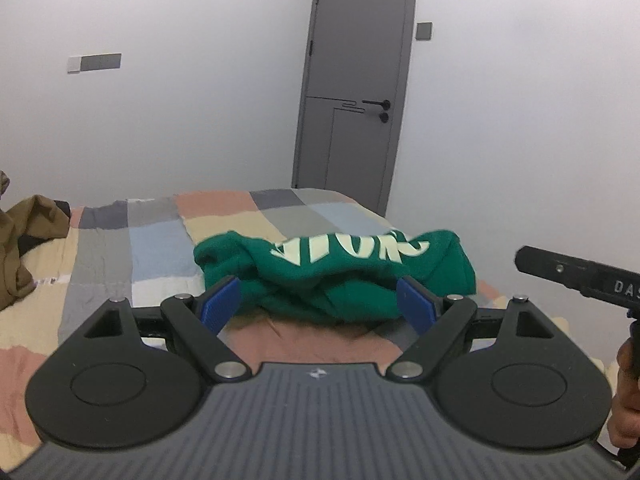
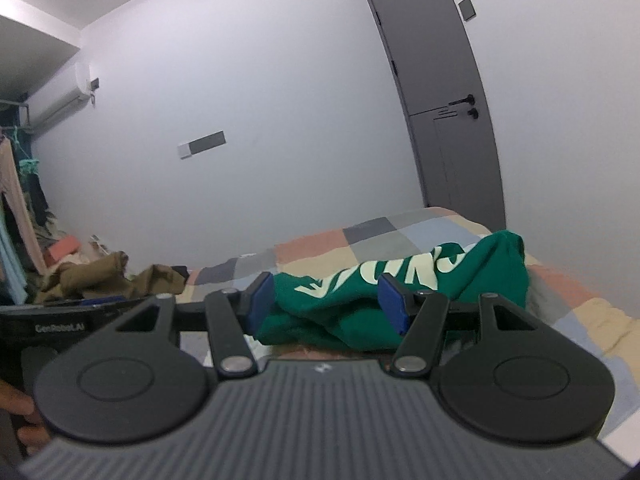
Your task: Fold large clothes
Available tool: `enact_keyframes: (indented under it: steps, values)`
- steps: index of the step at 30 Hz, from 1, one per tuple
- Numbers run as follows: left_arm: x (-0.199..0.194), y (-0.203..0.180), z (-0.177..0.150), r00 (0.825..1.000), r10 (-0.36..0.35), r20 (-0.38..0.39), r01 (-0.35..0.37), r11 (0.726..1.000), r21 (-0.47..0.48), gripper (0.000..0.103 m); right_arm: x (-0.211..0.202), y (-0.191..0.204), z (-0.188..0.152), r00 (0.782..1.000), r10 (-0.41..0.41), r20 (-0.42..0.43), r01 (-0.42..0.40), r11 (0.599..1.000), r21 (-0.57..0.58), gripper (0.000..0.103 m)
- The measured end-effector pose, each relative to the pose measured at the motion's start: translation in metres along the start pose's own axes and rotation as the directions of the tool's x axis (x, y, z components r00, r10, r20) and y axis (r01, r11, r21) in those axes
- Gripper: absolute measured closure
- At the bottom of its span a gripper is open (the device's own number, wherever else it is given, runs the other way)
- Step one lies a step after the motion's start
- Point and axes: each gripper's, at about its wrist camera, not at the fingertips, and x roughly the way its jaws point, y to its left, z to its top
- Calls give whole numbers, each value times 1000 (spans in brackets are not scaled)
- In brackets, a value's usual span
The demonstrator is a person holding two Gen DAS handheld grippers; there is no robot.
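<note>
A bed with a patchwork checked cover (image 1: 160, 240) carries the bunched green sweatshirt with pale lettering (image 1: 340, 276), which lies unfolded near its far end. Both grippers point slightly downward toward it: the left gripper (image 1: 319, 304) with fingers spread and empty, the right gripper (image 2: 326, 304) likewise released. "GenRobot.AI" reads on the left unit.

Pale, large letters across the green sweatshirt (image 1: 340, 276), upside down and broken by folds, roughly "NOI" in the left wrist view, no whole word legible; "DAS" in pale letters on the black bar of the right gripper (image 1: 584, 276), cut by the frame edge; "GenRobot.AI" in small pale print on the black body of the left gripper (image 2: 60, 326); a small pale emblem on each grey ribbed housing, unreadable.
</note>
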Motion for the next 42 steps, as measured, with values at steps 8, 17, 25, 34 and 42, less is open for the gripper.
enact_keyframes:
  steps: [8,17,25,34,42]
  values:
    - [-13,8,-27,1000,-21,-5,21,998,-67,15,-16,12,-22,998,-38,-42,36,998,-50,42]
    - [-13,18,-38,1000,25,4,-25,997,-70,15,-17,13,-39,992,-98,-79,93,993,-68,42]
    - [-12,20,-37,1000,20,6,-20,997,-70,15,-14,14,-41,990,-103,-94,96,993,-72,42]
    - [-12,22,-37,1000,25,3,-25,997,-73,12,-15,17,-40,988,-123,-94,114,989,-93,42]
    - [-14,22,-36,1000,24,5,-24,997,-69,7,-16,19,-40,988,-122,-93,114,989,-93,42]
